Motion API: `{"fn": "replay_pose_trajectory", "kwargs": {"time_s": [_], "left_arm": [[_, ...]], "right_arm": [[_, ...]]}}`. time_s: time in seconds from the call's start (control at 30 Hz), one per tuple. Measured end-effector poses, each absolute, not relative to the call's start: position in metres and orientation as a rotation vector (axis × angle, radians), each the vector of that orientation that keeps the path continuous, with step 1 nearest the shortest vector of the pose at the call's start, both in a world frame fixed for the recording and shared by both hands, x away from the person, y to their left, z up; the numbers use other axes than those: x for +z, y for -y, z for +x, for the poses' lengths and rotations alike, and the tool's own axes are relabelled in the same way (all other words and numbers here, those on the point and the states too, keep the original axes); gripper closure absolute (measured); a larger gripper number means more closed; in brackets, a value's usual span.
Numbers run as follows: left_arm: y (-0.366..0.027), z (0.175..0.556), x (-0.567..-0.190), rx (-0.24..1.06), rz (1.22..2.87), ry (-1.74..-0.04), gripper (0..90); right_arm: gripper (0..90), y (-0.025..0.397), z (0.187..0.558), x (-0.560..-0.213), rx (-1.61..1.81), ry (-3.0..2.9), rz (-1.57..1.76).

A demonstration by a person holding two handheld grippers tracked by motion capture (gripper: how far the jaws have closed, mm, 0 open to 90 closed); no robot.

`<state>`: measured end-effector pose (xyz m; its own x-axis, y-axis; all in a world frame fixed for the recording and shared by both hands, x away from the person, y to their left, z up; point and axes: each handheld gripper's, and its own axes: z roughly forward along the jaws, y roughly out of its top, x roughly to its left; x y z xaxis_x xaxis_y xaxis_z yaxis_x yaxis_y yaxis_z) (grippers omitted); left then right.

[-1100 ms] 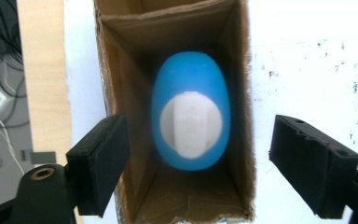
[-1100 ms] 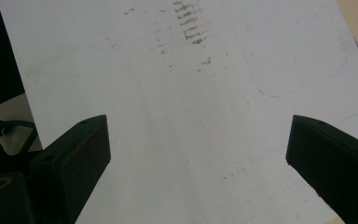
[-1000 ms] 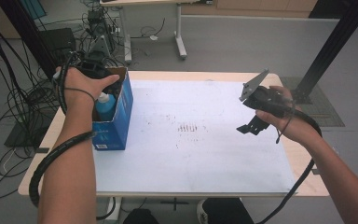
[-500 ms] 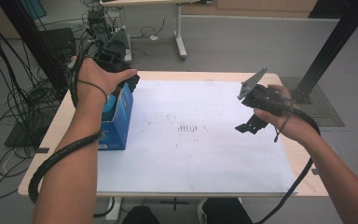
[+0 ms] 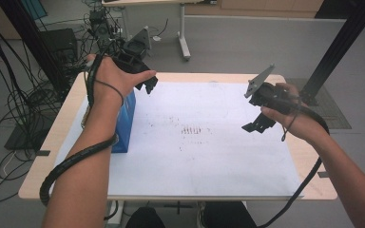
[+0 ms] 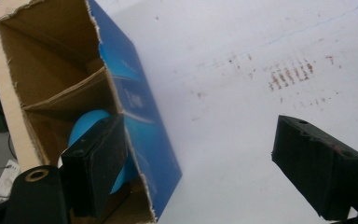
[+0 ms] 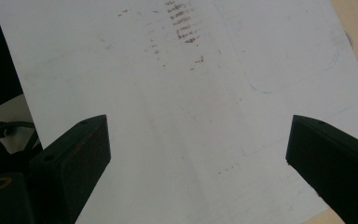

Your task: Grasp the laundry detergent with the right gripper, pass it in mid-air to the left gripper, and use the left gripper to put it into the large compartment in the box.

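Observation:
A blue cardboard box [image 5: 125, 124] stands open-topped on the left of the white sheet [image 5: 204, 161]. In the left gripper view the blue box [image 6: 142, 116] shows its brown inside, with a rounded blue object [image 6: 85, 127] lying in it. My left gripper [image 5: 148, 85] hangs above the box's far right corner, open, with nothing between its jaws [image 6: 205, 163]. My right gripper [image 5: 255, 124] hovers over the right part of the sheet, also open and empty [image 7: 196, 158].
Brown smudges [image 5: 192, 130] mark the middle of the sheet. The wooden table [image 5: 57, 140] shows bare along its left and right edges. Cables and equipment [image 5: 24, 95] crowd the floor at the left. A black post [image 5: 342, 42] rises at the far right.
My left gripper has lifted out of the blue box and moved up and to the right, leaving the blue object inside. The right gripper has barely moved.

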<state>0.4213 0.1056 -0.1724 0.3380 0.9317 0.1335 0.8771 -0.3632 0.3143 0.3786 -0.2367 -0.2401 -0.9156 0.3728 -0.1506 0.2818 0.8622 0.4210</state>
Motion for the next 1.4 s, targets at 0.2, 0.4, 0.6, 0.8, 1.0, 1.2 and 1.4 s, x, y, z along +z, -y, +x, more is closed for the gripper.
{"fn": "replay_pose_trajectory", "kwargs": {"time_s": [0.2, 0.4, 0.6, 0.8, 1.0, 1.2, 1.4], "left_arm": [[-0.094, 0.424, -0.173, 0.432, 2.424, -1.612, 18.5], [-0.084, 0.428, -0.174, 0.412, 2.439, -1.571, 15.8], [-0.075, 0.431, -0.173, 0.431, 2.473, -1.551, 11.4], [-0.068, 0.432, -0.172, 0.457, 2.486, -1.543, 10.9], [-0.064, 0.431, -0.171, 0.471, 2.494, -1.539, 10.6], [-0.061, 0.432, -0.17, 0.468, 2.492, -1.541, 10.6], [-0.057, 0.433, -0.168, 0.466, 2.484, -1.53, 10.8]], "right_arm": [[6.4, 0.243, 0.38, -0.24, 0.576, -2.815, 0.508], [6.4, 0.251, 0.383, -0.239, 0.566, -2.808, 0.522], [6.4, 0.256, 0.385, -0.236, 0.56, -2.807, 0.535], [6.4, 0.257, 0.386, -0.232, 0.553, -2.807, 0.54], [6.4, 0.261, 0.386, -0.229, 0.546, -2.802, 0.55], [6.4, 0.263, 0.385, -0.228, 0.547, -2.795, 0.55], [6.4, 0.264, 0.386, -0.228, 0.551, -2.794, 0.547]]}}
